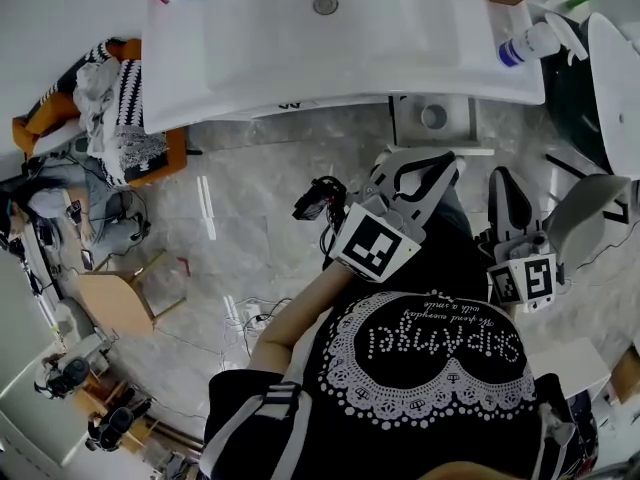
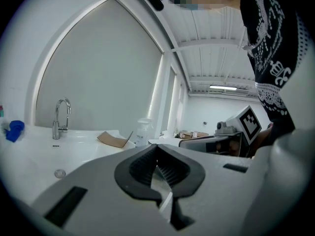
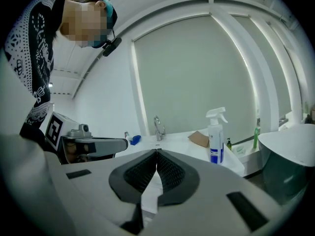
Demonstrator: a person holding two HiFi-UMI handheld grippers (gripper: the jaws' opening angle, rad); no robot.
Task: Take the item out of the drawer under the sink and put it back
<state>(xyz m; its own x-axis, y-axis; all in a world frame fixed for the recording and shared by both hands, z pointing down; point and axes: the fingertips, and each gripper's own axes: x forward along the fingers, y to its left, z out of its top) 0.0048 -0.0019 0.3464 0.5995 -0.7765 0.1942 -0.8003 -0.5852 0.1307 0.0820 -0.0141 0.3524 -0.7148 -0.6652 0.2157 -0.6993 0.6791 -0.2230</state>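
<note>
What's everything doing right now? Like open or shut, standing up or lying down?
left gripper: shut, nothing between its jaws.
right gripper: shut, nothing held either.
tap: off, no water running.
spray bottle: standing upright near the sink's edge.
cardboard piece: lying on the sink top.
sink: no water seen in it.

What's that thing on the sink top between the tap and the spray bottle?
A flat brown piece of cardboard lies on the white sink top between the tap and the spray bottle. The right gripper view shows it best.
</note>
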